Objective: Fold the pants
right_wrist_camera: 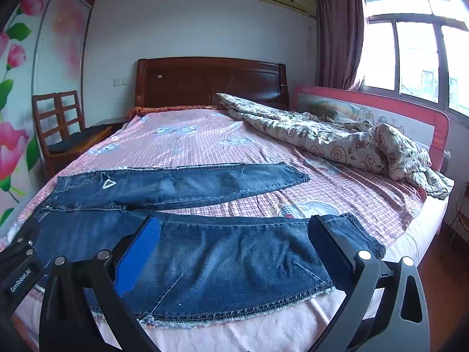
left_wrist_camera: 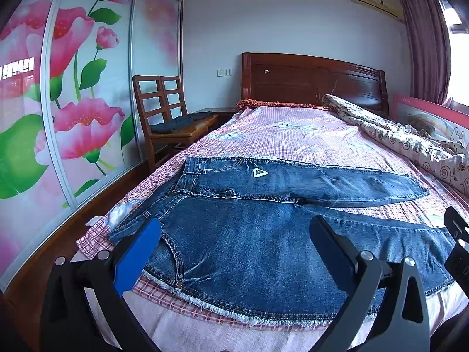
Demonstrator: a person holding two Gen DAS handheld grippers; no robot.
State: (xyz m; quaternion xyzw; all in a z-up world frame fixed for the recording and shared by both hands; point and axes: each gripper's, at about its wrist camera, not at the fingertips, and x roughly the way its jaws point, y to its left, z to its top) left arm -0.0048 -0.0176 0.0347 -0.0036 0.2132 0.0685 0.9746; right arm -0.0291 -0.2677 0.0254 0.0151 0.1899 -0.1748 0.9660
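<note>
Blue denim pants (left_wrist_camera: 263, 243) lie spread flat across the foot of the bed, waist to the left, both legs running right. The far leg (left_wrist_camera: 322, 184) lies apart from the near leg. My left gripper (left_wrist_camera: 234, 228) hovers open over the waist and seat area, holding nothing. In the right wrist view the same pants (right_wrist_camera: 222, 261) show their near leg with its cuff (right_wrist_camera: 363, 234) at the right. My right gripper (right_wrist_camera: 234, 228) stands open above that near leg, nothing between its fingers. The right gripper's body (left_wrist_camera: 457, 243) shows at the left wrist view's right edge.
The bed has a pink checked sheet (right_wrist_camera: 205, 140) and a wooden headboard (right_wrist_camera: 211, 79). A rumpled floral quilt (right_wrist_camera: 337, 140) lies along the right side by a pink bed rail (right_wrist_camera: 410, 111). Wooden chairs (left_wrist_camera: 167, 114) and a flowered wardrobe (left_wrist_camera: 73, 88) stand at the left.
</note>
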